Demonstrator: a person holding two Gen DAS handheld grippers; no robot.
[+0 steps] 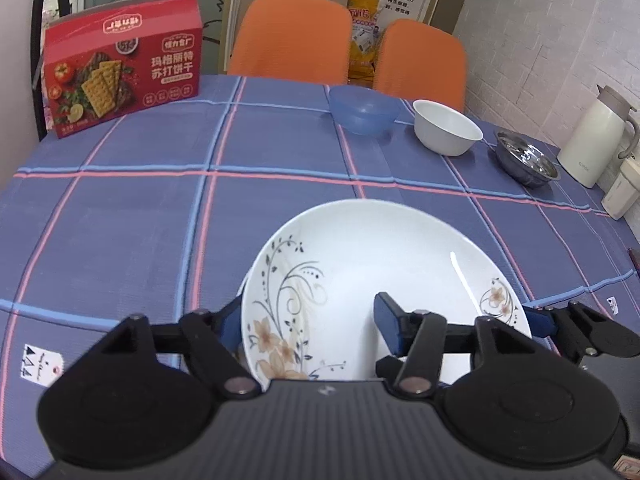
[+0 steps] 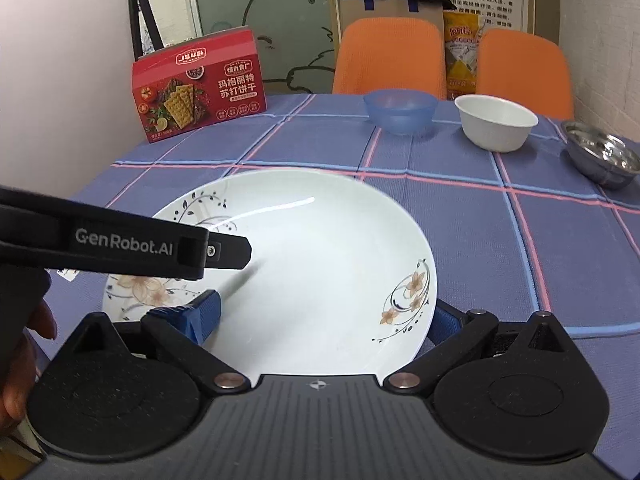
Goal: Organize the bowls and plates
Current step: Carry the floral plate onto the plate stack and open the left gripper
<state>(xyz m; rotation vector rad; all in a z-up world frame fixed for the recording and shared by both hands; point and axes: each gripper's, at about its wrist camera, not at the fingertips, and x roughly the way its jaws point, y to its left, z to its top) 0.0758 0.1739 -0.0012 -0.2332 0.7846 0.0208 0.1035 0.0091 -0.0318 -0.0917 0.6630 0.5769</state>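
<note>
A white plate with a flower pattern [image 1: 360, 256] [image 2: 312, 256] lies on the blue checked tablecloth [image 1: 120, 220] right in front of both grippers. My left gripper [image 1: 310, 324] is open astride the plate's left rim, one finger over the plate and the other outside and partly hidden by the rim. My right gripper [image 2: 322, 318] is open astride the right rim in the same way. One of the left gripper's fingers [image 2: 224, 250] reaches over the plate in the right wrist view. Farther back stand a blue bowl [image 1: 364, 114] [image 2: 400, 110], a white bowl [image 1: 446, 128] [image 2: 496, 126] and a steel bowl [image 1: 526, 160] [image 2: 602, 156].
A red cracker box [image 1: 122, 68] [image 2: 200, 88] stands at the far left of the table. Two orange chairs [image 1: 290, 40] are behind the far edge. A white jug [image 1: 596, 136] and a white canister [image 1: 622, 188] stand at the right. A hand [image 2: 24, 340] shows at the left.
</note>
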